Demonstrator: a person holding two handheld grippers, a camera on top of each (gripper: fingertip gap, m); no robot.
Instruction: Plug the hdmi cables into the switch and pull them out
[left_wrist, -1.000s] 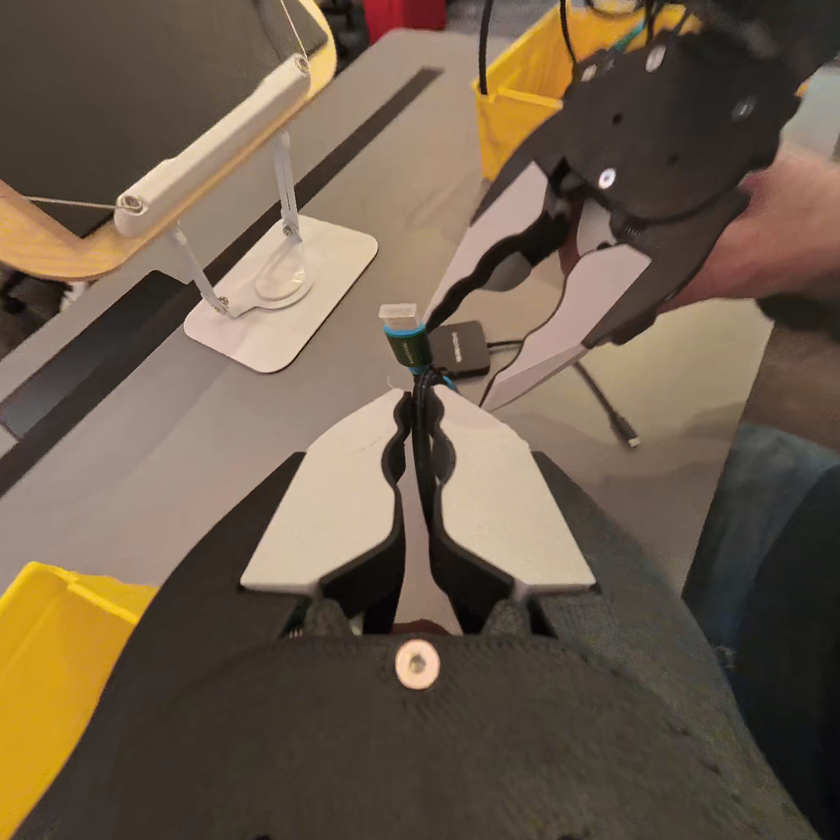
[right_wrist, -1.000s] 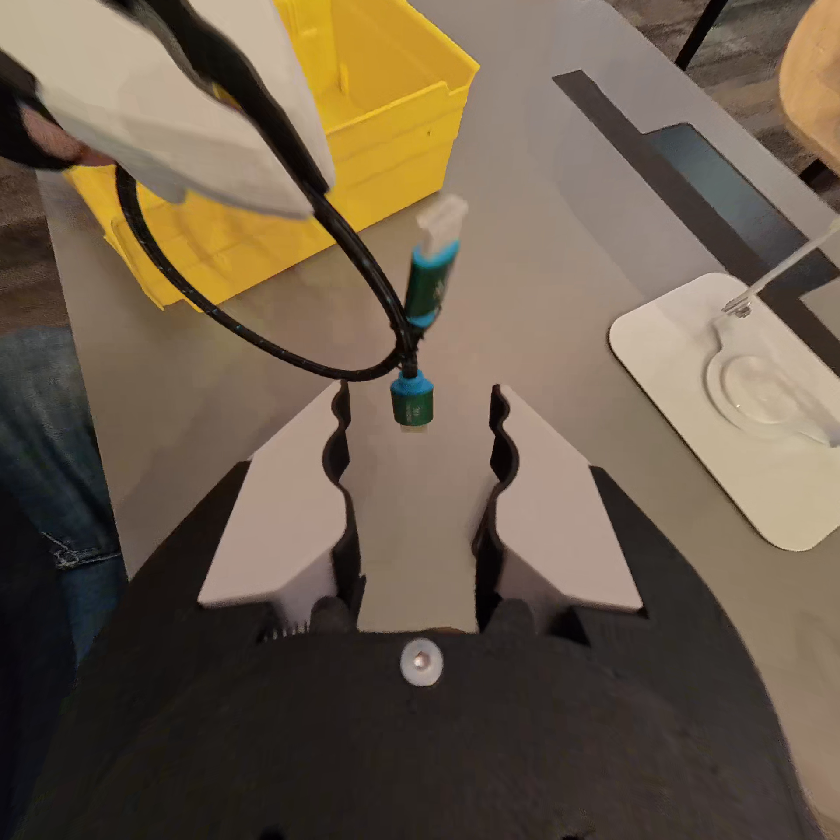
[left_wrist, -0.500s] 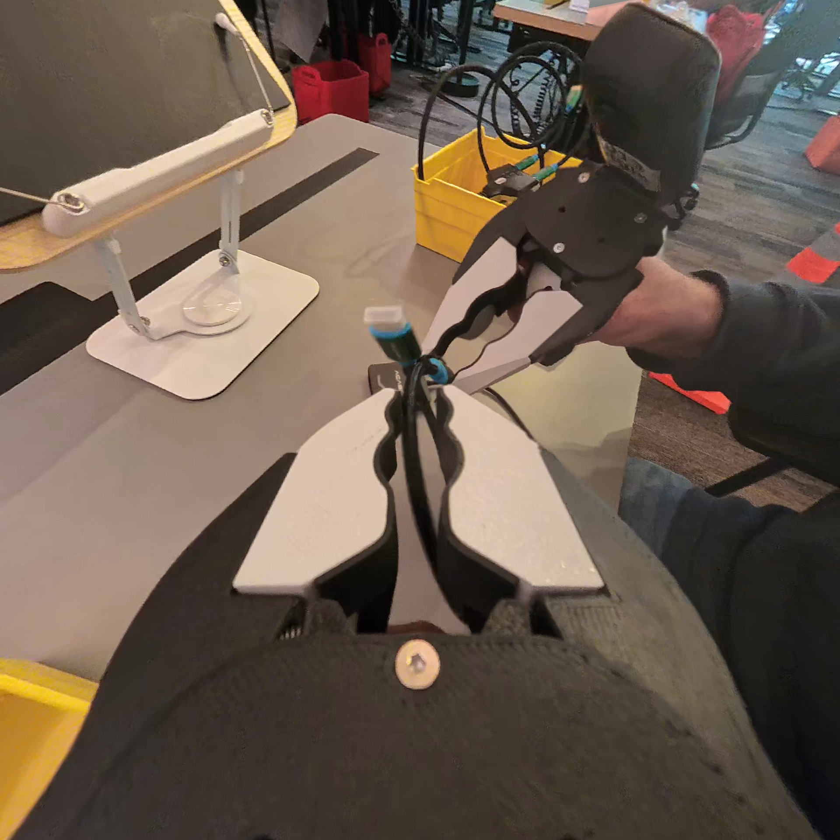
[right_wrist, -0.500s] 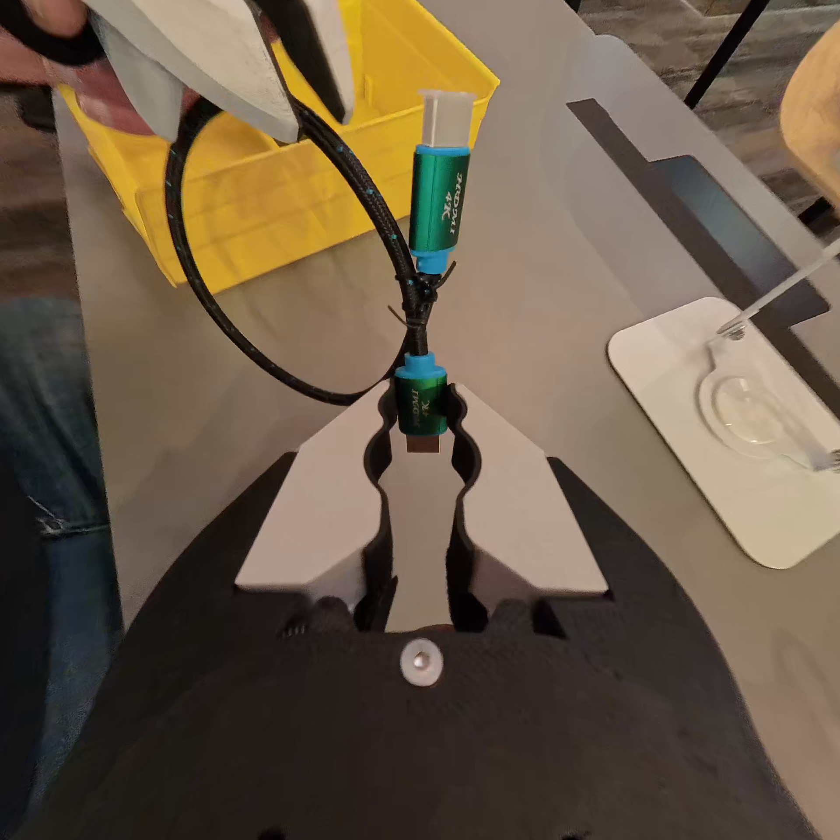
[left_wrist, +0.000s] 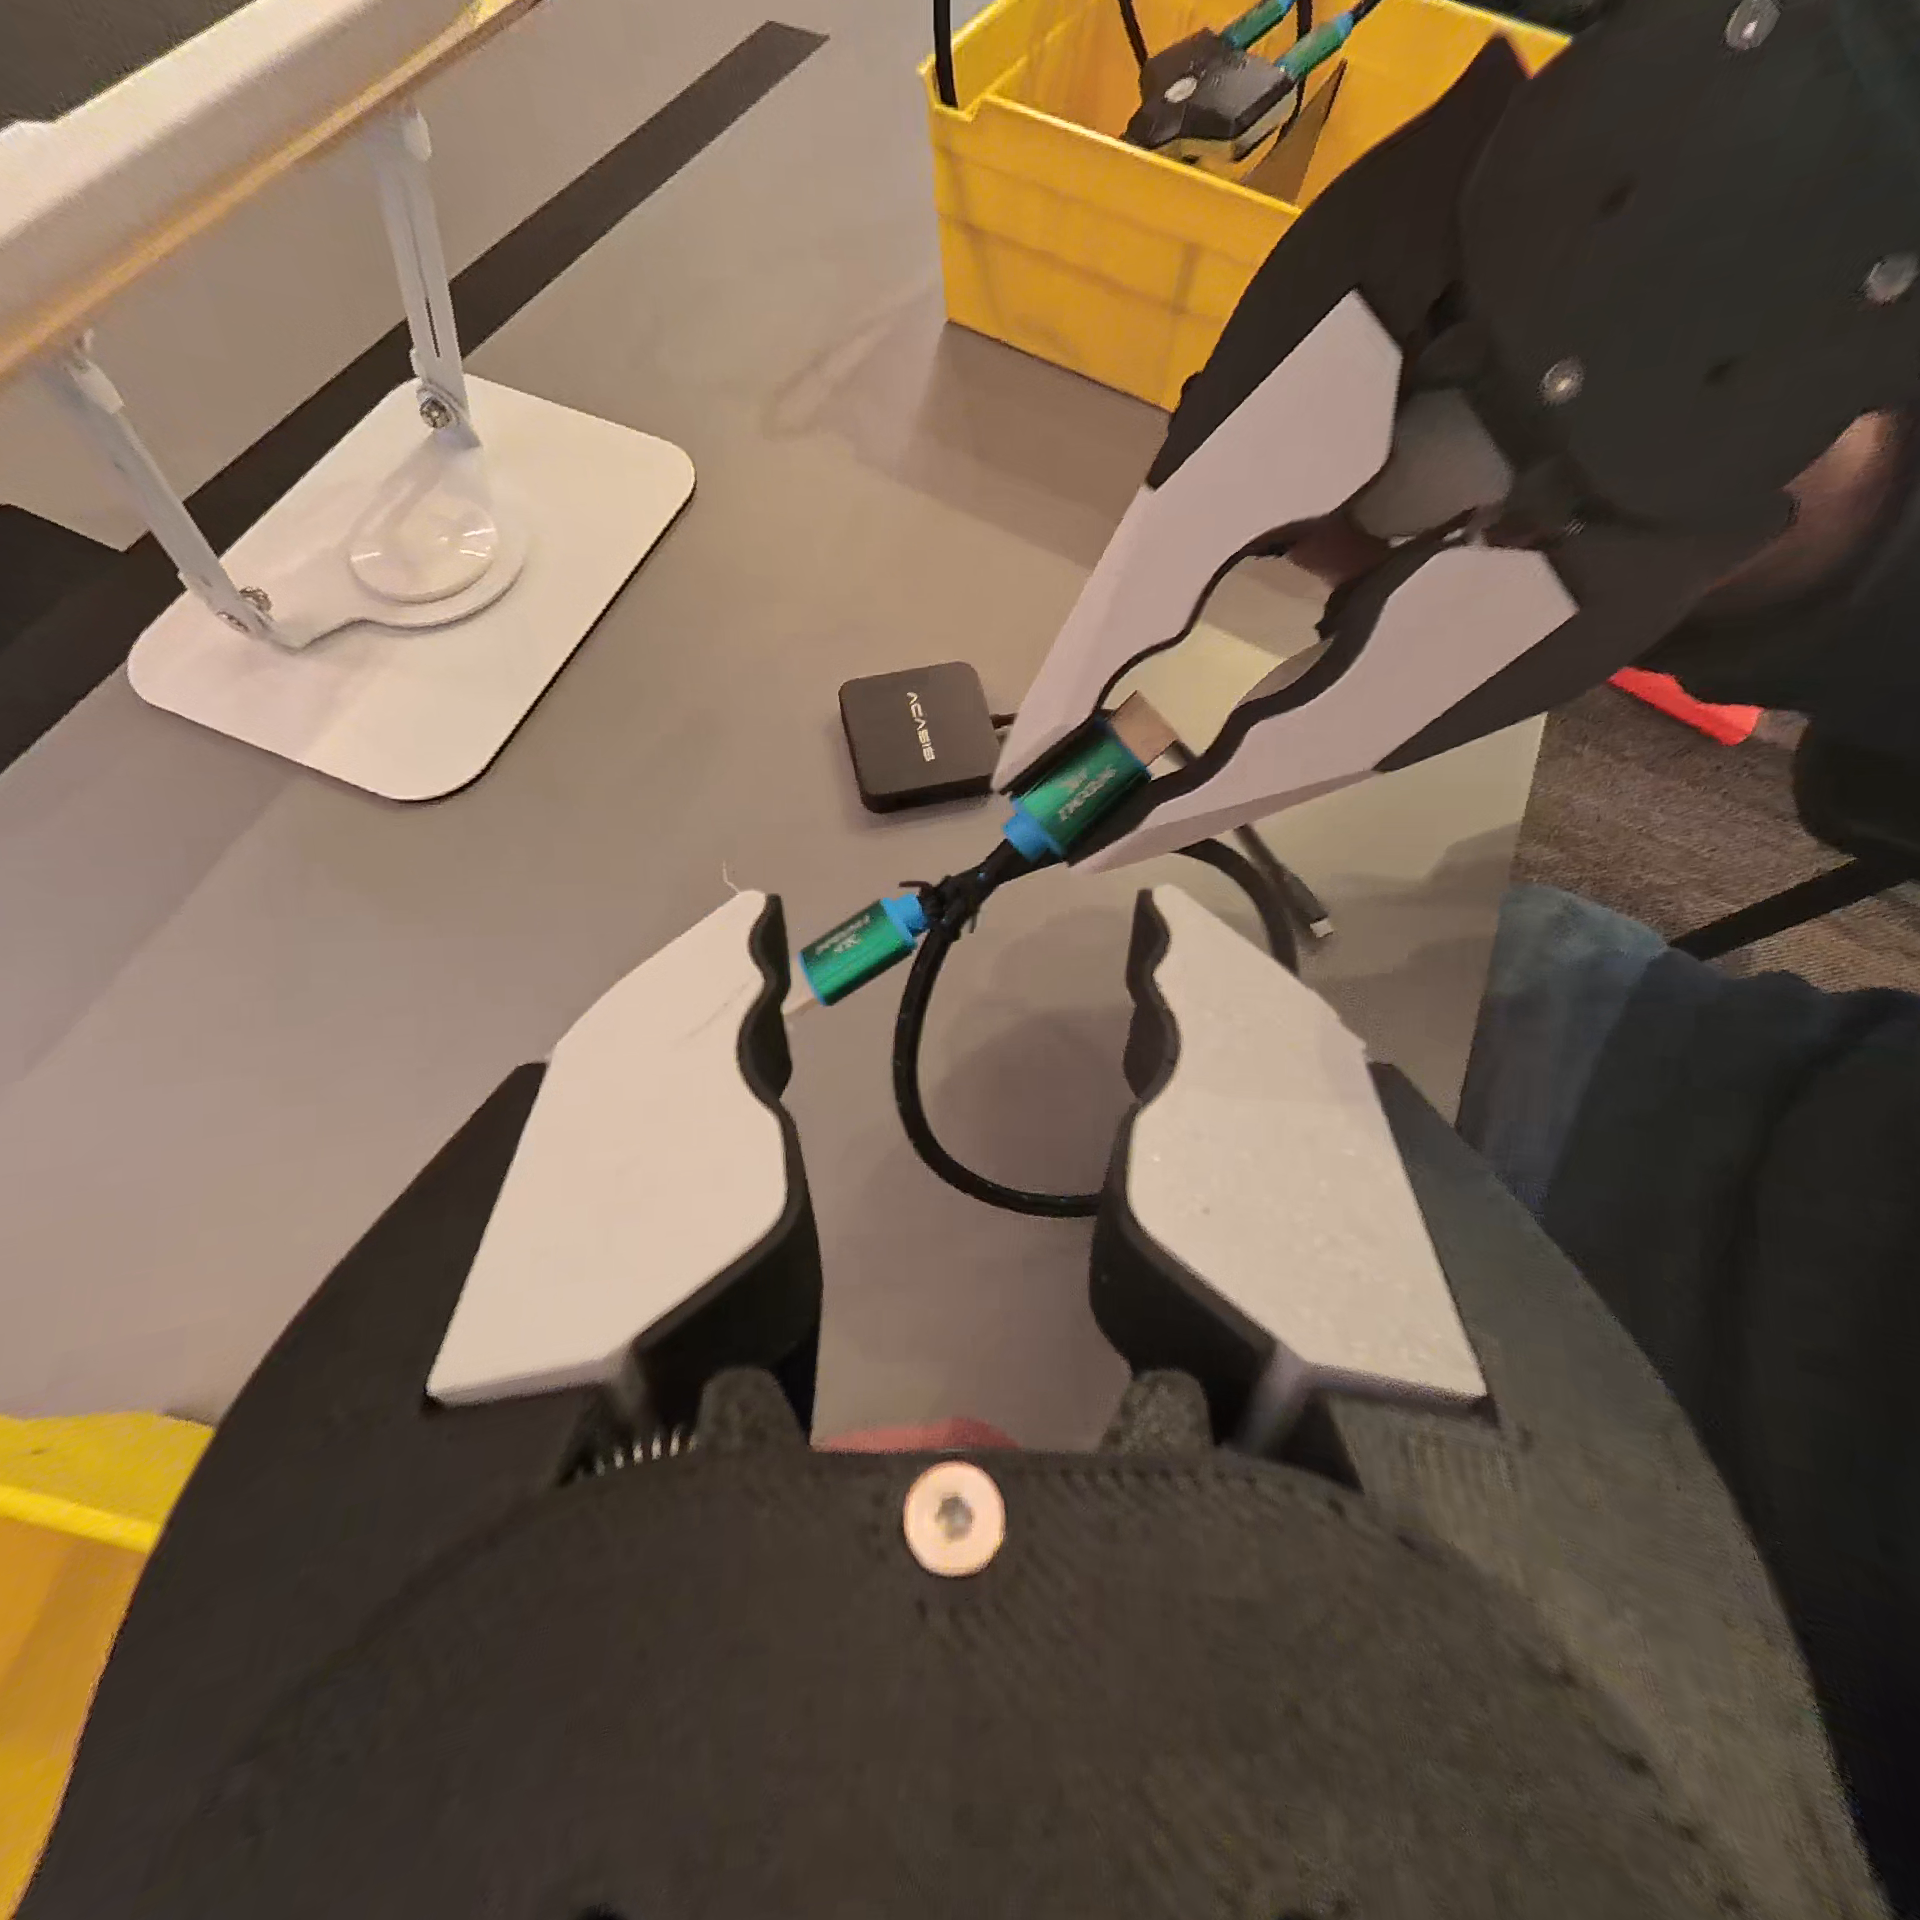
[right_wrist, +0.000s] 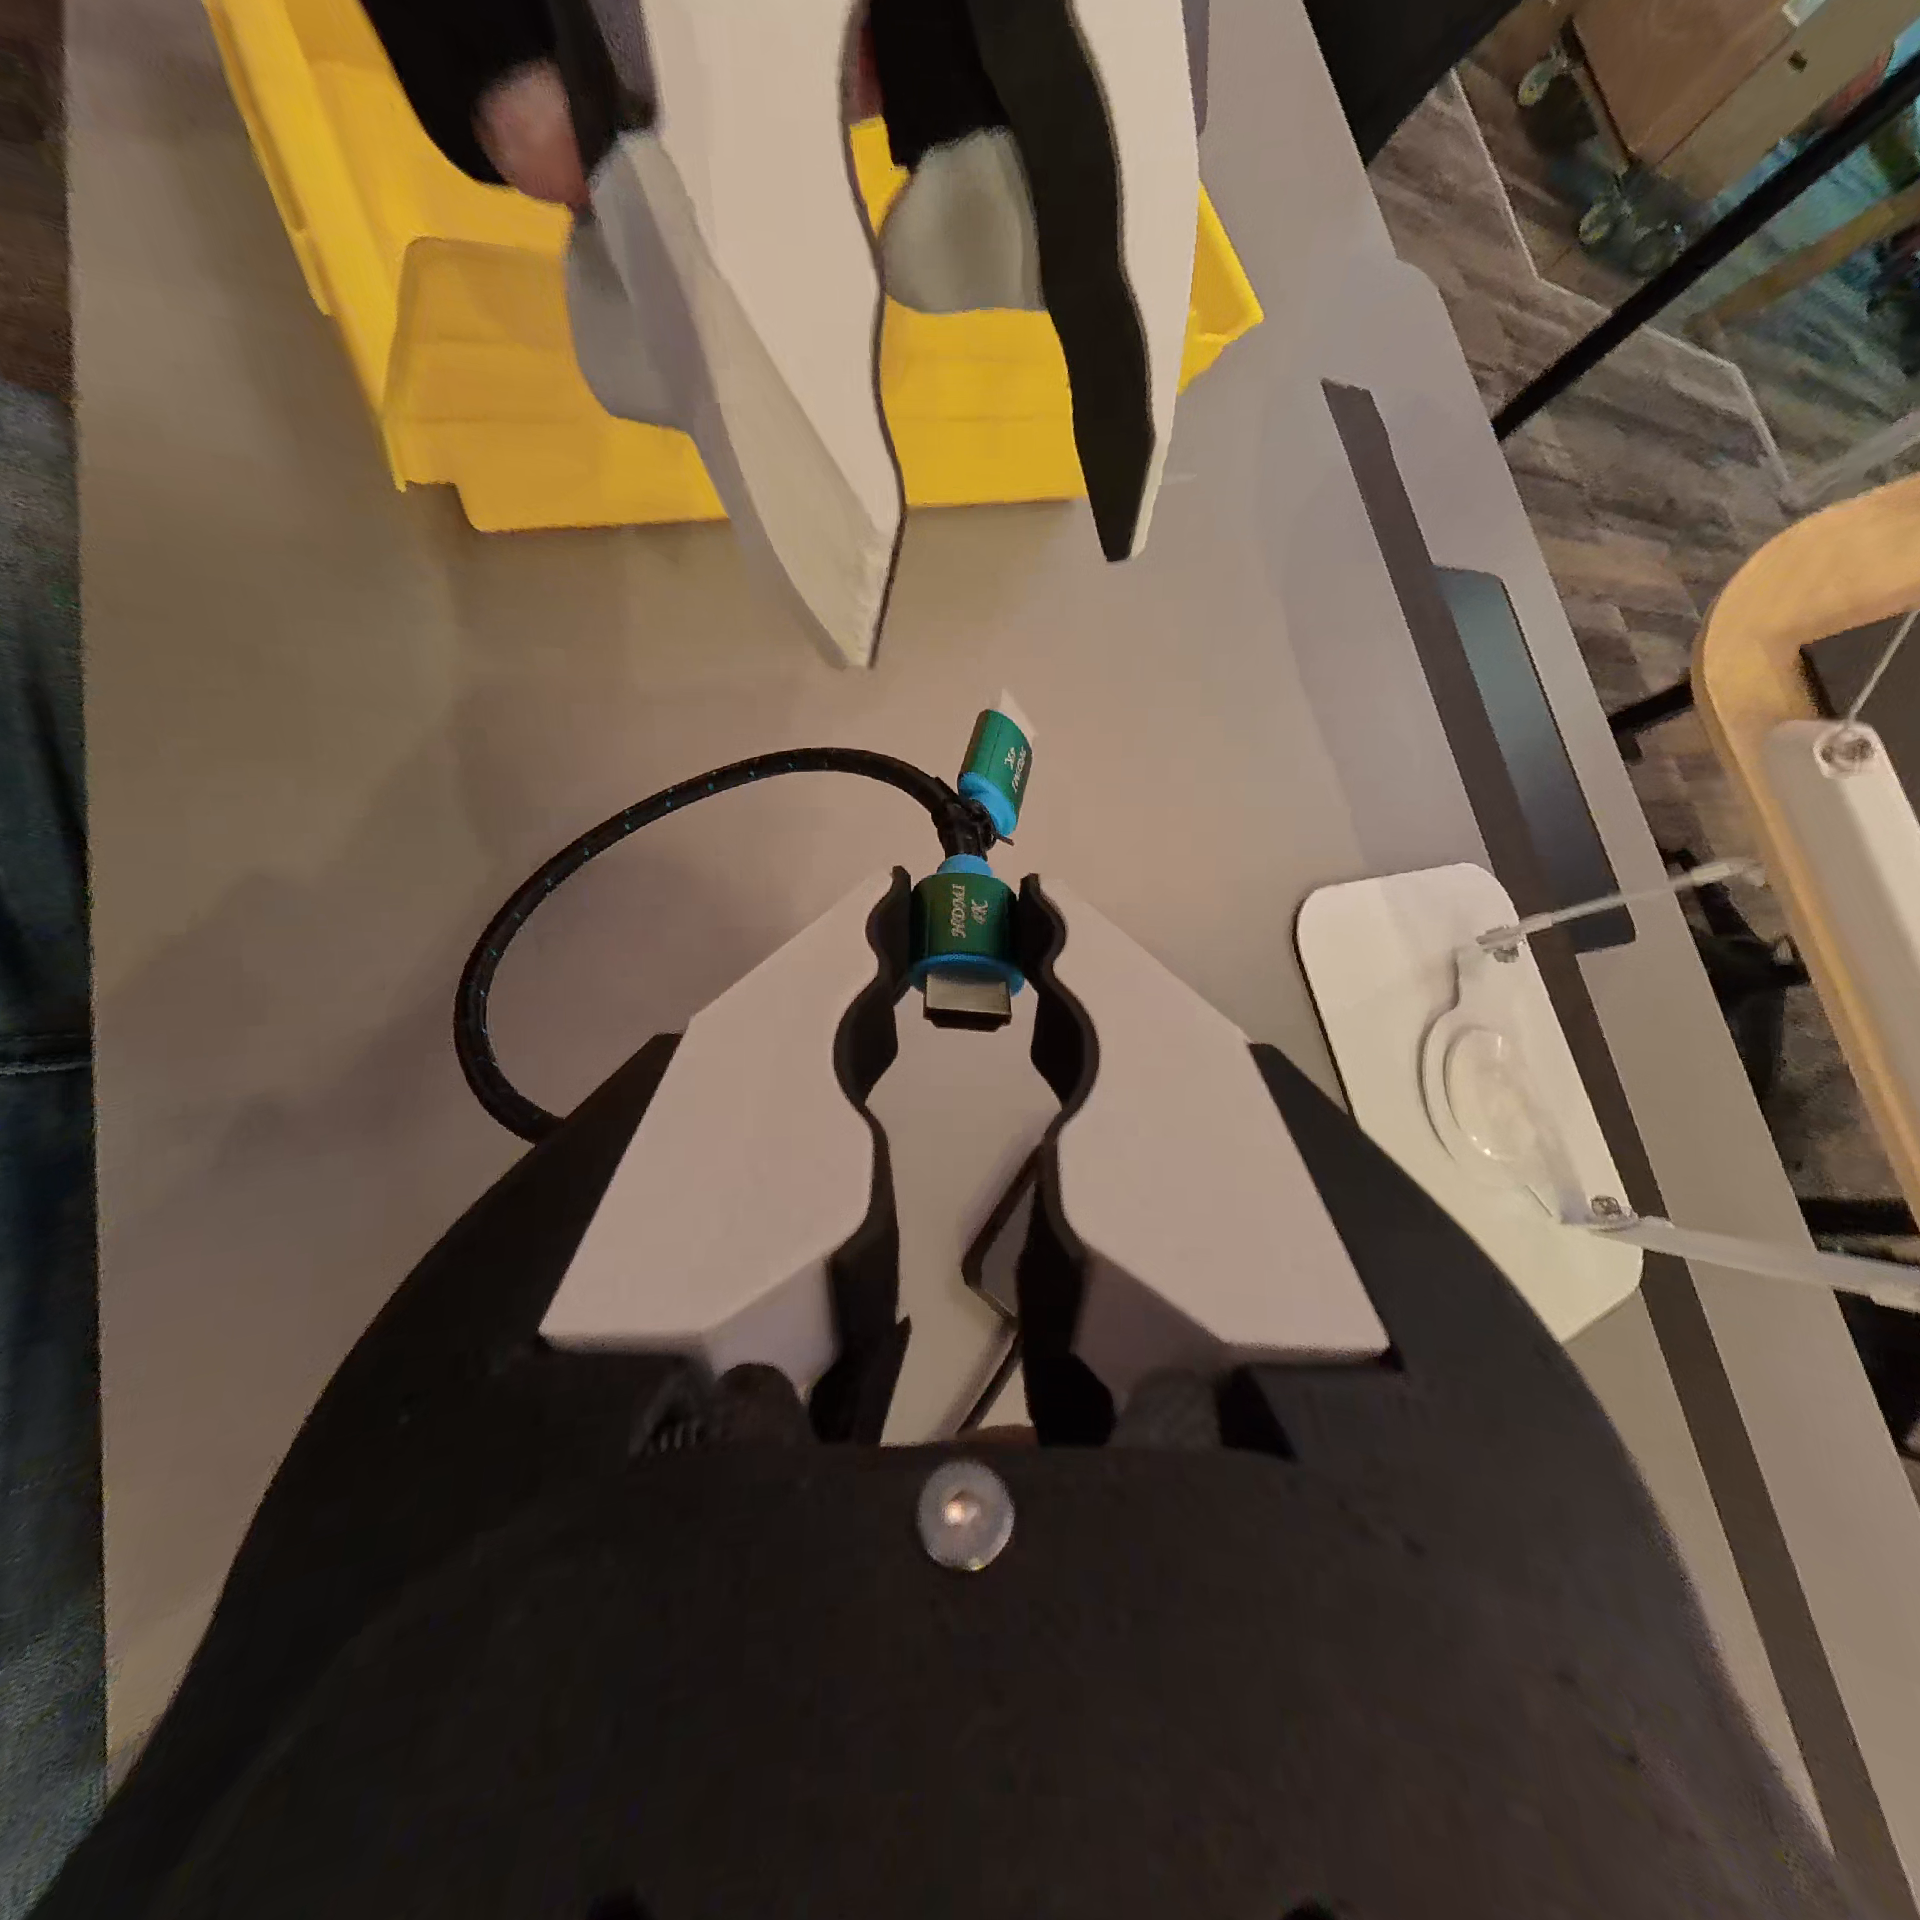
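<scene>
Braided cable, anodised metal plugs and matt plastic on a smooth grey counter (left_wrist: 644, 312).

The HDMI cable (left_wrist: 914, 1081) wears black woven braid; its plugs (right_wrist: 961, 925) are glossy green metal with blue plastic collars. Each claw (left_wrist: 951, 914) pairs matt, faintly grainy pale fingers (left_wrist: 644, 1164) with coarse black housing. The switch (left_wrist: 914, 732) is satin black plastic; the bin (left_wrist: 1081, 218) glossy yellow plastic.

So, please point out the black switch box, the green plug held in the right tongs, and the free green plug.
black switch box (left_wrist: 914, 736): left wrist view, top face.
held green plug (right_wrist: 958, 923): right wrist view, green shell.
free green plug (left_wrist: 854, 954): left wrist view, green shell.
</scene>
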